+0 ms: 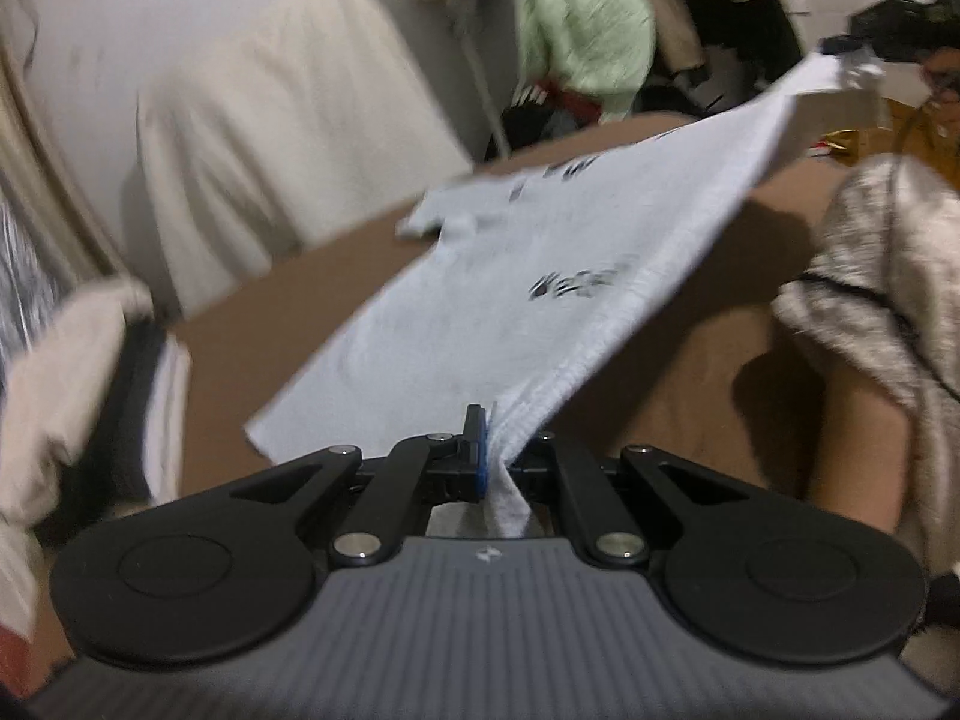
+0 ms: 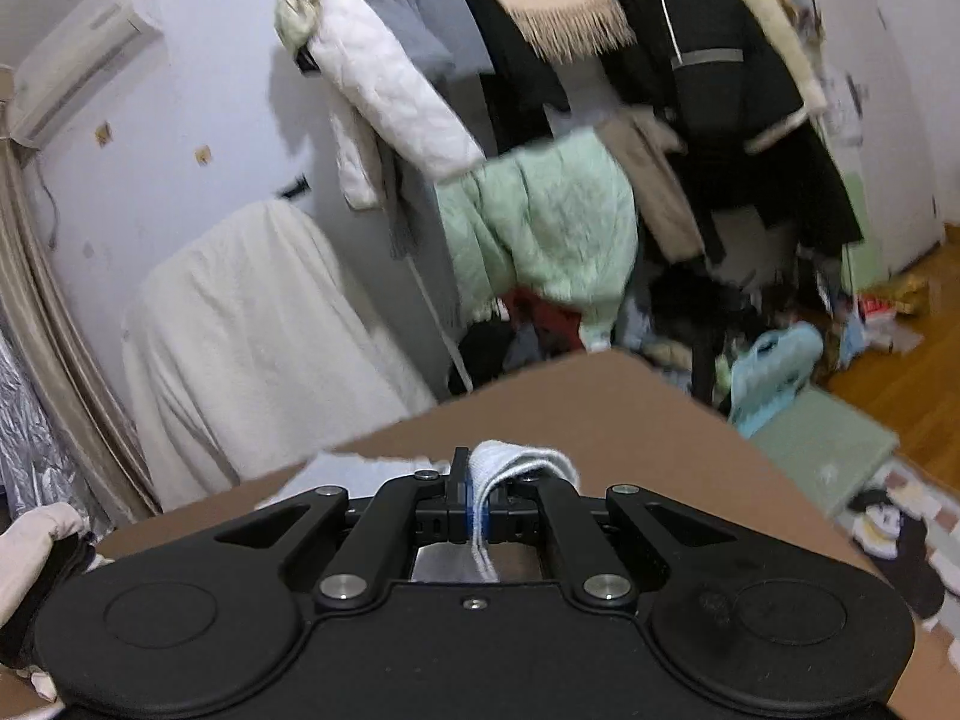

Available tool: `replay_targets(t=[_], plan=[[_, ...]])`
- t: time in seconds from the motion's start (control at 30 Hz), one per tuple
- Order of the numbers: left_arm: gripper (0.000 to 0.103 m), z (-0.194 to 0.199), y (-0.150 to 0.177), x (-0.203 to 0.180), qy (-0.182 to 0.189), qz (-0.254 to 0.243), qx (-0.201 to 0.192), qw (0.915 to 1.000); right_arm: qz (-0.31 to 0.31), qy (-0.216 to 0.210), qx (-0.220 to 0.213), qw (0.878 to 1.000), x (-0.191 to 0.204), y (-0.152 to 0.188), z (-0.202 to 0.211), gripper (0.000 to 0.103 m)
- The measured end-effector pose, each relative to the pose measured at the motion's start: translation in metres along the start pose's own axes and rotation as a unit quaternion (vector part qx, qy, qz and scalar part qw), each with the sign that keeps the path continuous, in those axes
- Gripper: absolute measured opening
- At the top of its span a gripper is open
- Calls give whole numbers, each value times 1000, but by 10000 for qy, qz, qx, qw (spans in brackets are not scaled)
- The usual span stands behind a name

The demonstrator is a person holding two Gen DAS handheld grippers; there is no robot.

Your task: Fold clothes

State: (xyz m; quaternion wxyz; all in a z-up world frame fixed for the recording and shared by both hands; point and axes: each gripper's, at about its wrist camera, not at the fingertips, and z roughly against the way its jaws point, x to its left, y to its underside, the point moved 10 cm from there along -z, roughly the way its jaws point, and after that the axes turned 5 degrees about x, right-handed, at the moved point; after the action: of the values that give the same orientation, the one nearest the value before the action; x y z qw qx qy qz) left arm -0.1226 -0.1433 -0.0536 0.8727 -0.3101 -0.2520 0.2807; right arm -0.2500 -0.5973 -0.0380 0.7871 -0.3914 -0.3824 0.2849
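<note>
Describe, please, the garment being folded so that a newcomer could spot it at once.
Look at the brown table in front of the crowded clothes rack. Across it stretches a white T-shirt, one edge raised between both grippers. Unlike the garments hanging behind, it bears dark printed lettering.

No text can be read in either view. The white T-shirt (image 1: 516, 276) carries dark printed marks in two places: one patch near its middle and a fainter row farther up toward the collar end, but motion blur smears both into strokes that cannot be made out as letters or numbers. On the left gripper (image 1: 489, 450), just behind where the shirt's hem is pinched, the ribbed grey housing bears a small pale emblem, too tiny to tell as a brand. The right wrist view shows no print, label or sign.
</note>
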Motion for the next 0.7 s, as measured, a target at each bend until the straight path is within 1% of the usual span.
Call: replay_targets(t=[0.07,0.13,0.23,0.33,0.37,0.43,0.5,0.53,0.57,0.7], plan=[[3,-27,2,13,-48,103,132,9998,126,65,205,9997,8,4,-26,4],[3,-46,-1,26,-108,180,136,9997,216,-12,381,9990,21,2,-57,4],[3,-72,-15,56,-263,234,111,9993,345,-234,557,9976,50,-15,-110,4],[3,-110,-29,100,-442,494,236,9975,656,-492,715,9941,93,-44,-173,4],[4,-126,-30,115,-459,606,339,9965,749,-640,803,9919,109,-52,-192,4],[5,-162,-27,148,-478,836,597,9936,894,-1198,1032,9834,146,-64,-240,4],[5,-195,-21,174,-470,1021,778,9906,951,-1553,1308,9745,173,-65,-280,4],[5,-209,-18,184,-469,1133,818,9891,1002,-1530,1487,9718,183,-63,-302,4],[5,-221,-15,193,-475,1270,823,9873,1114,-1412,1589,9708,192,-60,-322,4],[5,-255,-6,220,-561,1700,798,9806,1843,-1155,1765,9600,225,-42,-377,4]])
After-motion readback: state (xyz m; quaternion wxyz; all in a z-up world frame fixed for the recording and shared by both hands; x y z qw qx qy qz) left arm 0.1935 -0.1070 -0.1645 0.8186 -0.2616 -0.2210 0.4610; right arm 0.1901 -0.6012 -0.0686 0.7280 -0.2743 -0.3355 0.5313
